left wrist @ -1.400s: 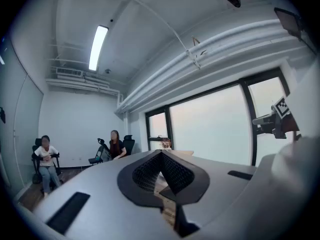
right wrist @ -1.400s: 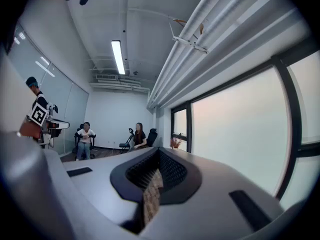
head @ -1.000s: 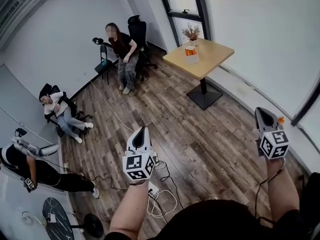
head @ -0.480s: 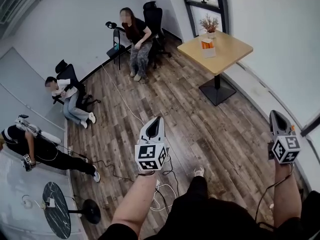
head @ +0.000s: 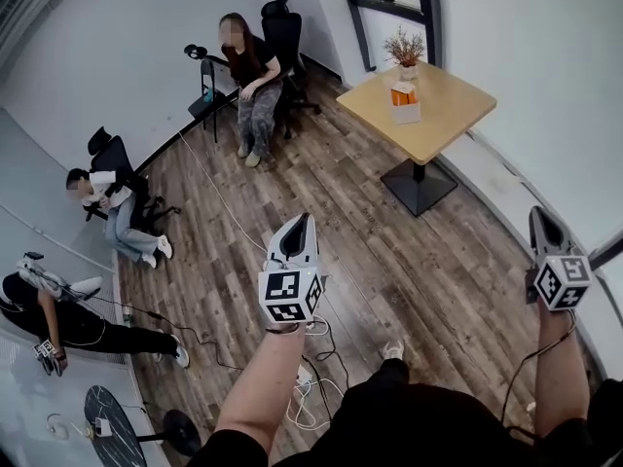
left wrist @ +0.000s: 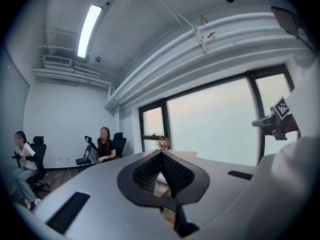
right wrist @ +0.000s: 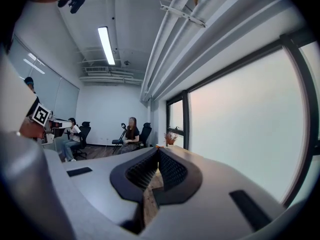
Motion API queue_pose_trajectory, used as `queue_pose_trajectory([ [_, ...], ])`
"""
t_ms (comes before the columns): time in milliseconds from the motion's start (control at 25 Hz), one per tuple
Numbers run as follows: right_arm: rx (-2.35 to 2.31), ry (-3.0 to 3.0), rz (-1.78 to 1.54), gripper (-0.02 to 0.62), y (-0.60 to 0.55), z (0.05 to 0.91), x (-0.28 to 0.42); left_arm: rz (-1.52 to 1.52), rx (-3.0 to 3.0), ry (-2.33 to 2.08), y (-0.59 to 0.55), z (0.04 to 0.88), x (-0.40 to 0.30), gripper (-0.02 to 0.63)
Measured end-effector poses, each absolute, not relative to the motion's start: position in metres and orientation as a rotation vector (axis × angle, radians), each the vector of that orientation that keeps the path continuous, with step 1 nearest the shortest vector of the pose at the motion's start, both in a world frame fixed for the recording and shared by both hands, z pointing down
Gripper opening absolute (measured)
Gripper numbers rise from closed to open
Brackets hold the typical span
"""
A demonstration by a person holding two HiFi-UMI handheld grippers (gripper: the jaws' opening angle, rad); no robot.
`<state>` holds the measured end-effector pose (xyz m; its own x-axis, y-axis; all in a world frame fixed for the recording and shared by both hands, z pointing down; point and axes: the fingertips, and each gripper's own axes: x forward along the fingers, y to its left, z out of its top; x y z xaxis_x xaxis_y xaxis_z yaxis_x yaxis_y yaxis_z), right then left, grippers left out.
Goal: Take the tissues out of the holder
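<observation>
The tissue holder (head: 404,101), a small white and orange box, stands on the square wooden table (head: 443,115) at the far right of the room, beside a potted dry plant (head: 405,47). Both grippers are held up in the air over the floor, well short of the table. My left gripper (head: 304,222) points toward the table with its jaws shut and empty; the left gripper view (left wrist: 161,153) shows the tips meeting. My right gripper (head: 538,214) is also shut on nothing, and its tips touch in the right gripper view (right wrist: 159,150).
Two people sit on chairs (head: 277,42) along the far and left walls, and a third person (head: 58,324) crouches at the left. Cables and a power strip (head: 310,377) lie on the wood floor by my feet. A black round stand (head: 112,426) is at lower left. A window wall runs along the right.
The view has shifted as I step across the floor, and a foot now shows below. Both grippers stay raised and shut; the right one has drifted slightly right.
</observation>
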<state>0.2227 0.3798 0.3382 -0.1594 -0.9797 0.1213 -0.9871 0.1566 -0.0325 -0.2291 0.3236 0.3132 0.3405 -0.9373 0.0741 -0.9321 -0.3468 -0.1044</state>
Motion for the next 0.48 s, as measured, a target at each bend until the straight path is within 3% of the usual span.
queue_pose_trajectory([
  [480, 2.031, -2.269, 0.197, 0.005, 0.264, 0.336, 0.197, -0.146, -2.598, 1.732, 0.174, 0.321, -0.233, 0.005],
])
